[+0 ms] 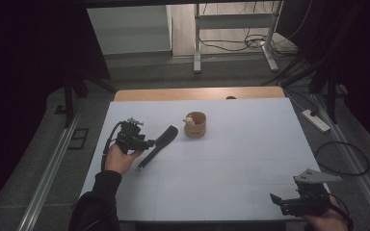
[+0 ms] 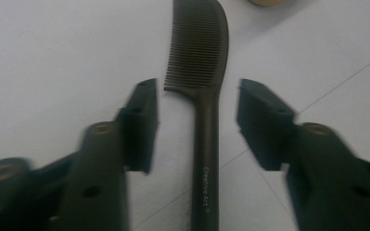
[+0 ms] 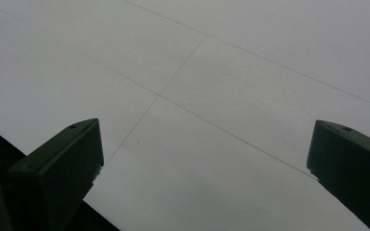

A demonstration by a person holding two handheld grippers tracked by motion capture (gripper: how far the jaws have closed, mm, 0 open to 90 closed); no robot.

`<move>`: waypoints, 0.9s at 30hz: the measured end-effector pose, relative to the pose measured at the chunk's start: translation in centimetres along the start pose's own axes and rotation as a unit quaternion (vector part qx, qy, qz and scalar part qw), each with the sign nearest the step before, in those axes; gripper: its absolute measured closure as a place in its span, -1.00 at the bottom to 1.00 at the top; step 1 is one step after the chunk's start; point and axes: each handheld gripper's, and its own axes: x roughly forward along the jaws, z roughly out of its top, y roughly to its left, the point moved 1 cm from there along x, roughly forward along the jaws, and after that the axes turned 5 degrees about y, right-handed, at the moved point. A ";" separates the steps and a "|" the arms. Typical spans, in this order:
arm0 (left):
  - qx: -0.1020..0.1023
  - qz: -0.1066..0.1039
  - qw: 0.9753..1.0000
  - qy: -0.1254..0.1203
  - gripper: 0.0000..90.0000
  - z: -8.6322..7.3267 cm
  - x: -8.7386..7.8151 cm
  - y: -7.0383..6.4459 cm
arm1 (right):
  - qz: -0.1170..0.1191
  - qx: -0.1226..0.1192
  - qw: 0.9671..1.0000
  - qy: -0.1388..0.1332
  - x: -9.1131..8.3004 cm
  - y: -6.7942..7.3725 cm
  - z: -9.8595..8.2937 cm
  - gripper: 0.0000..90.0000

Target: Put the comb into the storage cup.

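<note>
A dark comb lies on the white table, left of centre, teeth end toward a small round wooden cup. A small pale object rests at the cup's rim. My left gripper is at the comb's handle. In the left gripper view the comb runs up between the jaws, and the left gripper is open, one jaw on each side and both clear of it. My right gripper hovers at the table's near right corner. It is open above bare table.
A wooden strip borders the table's far edge. On the floor to the right lie a white power strip and a looped cable. A metal stand is behind the table. The cup's edge shows beyond the comb.
</note>
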 end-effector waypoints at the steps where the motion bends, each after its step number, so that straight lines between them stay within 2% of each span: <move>1: -0.002 -0.003 1.000 0.001 0.30 -0.1 -0.1 0.1 | 0.000 0.000 1.000 0.000 0.0 0.0 0.0 -1.00; 2: -0.006 -0.006 1.000 0.006 0.59 -0.1 -0.2 0.2 | 0.000 -0.001 1.000 0.001 0.0 0.0 0.0 -1.00; 3: -0.006 -0.006 1.000 0.006 0.69 -0.1 -0.2 0.2 | 0.000 -0.002 1.000 0.001 0.0 0.0 0.0 -1.00; 4: -0.006 -0.006 1.000 0.006 0.69 -0.2 -0.3 0.2 | 0.000 -0.002 1.000 0.001 0.0 0.0 0.0 -1.00; 6: -0.012 -0.005 1.000 0.008 0.96 -0.4 -0.3 0.3 | 0.000 -0.002 1.000 0.002 0.0 0.0 0.0 -1.00; 12: -0.028 0.000 0.999 0.023 0.97 -1.2 0.5 0.9 | 0.001 -0.003 1.000 0.002 0.0 0.1 0.0 -1.00; 14: -0.024 0.003 0.999 0.033 0.97 -1.6 1.1 1.1 | 0.001 -0.004 1.000 0.003 0.0 0.1 0.0 -1.00; 19: -0.023 0.003 0.999 0.042 0.97 -2.0 1.6 1.1 | 0.000 -0.005 1.000 0.004 0.1 0.1 0.0 -1.00; 22: -0.014 0.010 0.998 0.058 0.97 -2.3 2.1 1.1 | 0.001 -0.005 1.000 0.005 0.1 0.1 0.0 -1.00; 27: -0.020 0.006 0.997 0.074 0.97 -2.7 2.8 1.4 | 0.001 -0.006 1.000 0.006 0.1 0.1 0.0 -1.00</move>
